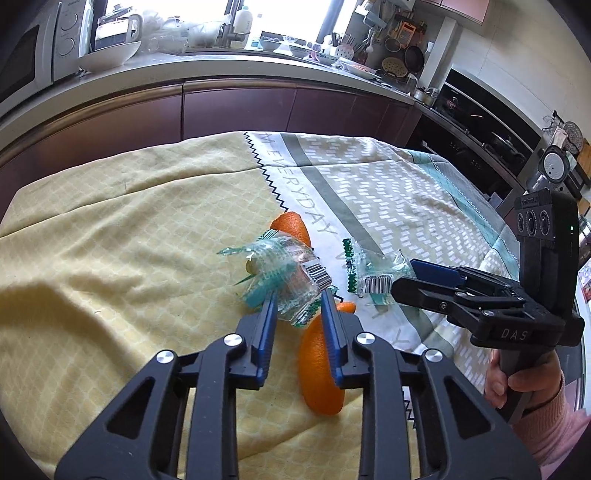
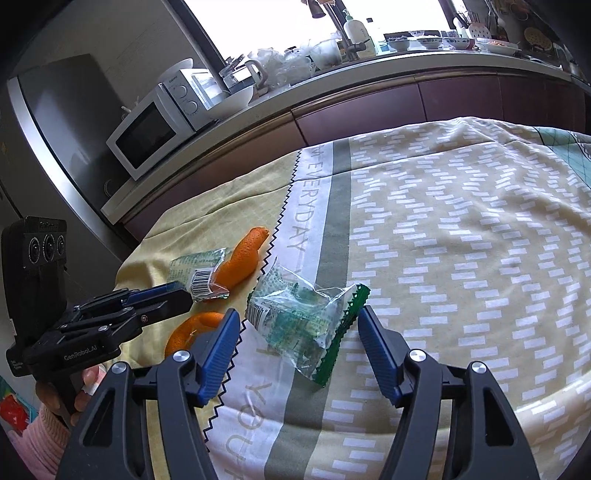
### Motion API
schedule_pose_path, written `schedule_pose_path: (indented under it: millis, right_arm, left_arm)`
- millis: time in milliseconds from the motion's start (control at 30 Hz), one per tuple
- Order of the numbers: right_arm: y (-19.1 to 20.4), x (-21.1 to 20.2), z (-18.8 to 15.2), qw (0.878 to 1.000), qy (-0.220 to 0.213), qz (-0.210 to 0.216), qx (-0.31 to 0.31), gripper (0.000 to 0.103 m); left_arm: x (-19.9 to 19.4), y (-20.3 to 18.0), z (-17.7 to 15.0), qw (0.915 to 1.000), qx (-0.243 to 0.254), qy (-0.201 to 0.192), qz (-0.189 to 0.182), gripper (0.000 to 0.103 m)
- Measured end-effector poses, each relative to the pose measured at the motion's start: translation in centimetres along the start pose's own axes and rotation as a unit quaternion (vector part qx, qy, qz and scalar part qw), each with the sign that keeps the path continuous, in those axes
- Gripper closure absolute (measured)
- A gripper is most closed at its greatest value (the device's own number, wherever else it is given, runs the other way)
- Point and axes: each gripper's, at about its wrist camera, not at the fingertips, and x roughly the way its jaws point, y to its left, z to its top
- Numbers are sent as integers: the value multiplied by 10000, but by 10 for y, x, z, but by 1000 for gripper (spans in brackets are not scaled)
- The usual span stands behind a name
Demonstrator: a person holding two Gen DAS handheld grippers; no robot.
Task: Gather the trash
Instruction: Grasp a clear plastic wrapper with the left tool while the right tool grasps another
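Each wrist camera looks forward and down along its own fingers, close above the tablecloth (image 1: 129, 236). Both views share the two wrappers, the orange peels and the kitchen counter (image 2: 369, 62).

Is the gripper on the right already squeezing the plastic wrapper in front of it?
No, the right gripper stands wide open, with the clear green-edged wrapper lying on the cloth between its blue fingers, untouched by either pad.

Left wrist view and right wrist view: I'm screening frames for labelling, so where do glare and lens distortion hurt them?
Left wrist view: window blown out, counter edge bowed, wrapper sharp. Right wrist view: window overexposed, corners dark, wrapper glints but readable.
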Motion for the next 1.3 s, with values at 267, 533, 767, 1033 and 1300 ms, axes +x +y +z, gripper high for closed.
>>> schedule_pose_path:
  millis: [267,533,767,1033,1300]
  right_arm:
    - [2,3,2,10000,37,-71,-8,61]
    - [-1,-3,1,9999,-87,1,57,77]
    - [-4,-9,-2,9998,-155,85,124,96]
    - [-4,-13,2,9994,-265,45,222,58]
    - [12,13,17,9997,-73,-224,-66,49]
  left_arm:
    - [-15,7,-4,9998,-82,-201,42,86]
    - [-47,14,-14,9984,-30,-487,298,88]
    - [-76,17,-34,9961,132,-668,554,91]
    - [-97,20,-51,9945,181,-760,690,91]
    - [-107,30,-60,9941,-22,-783,752,91]
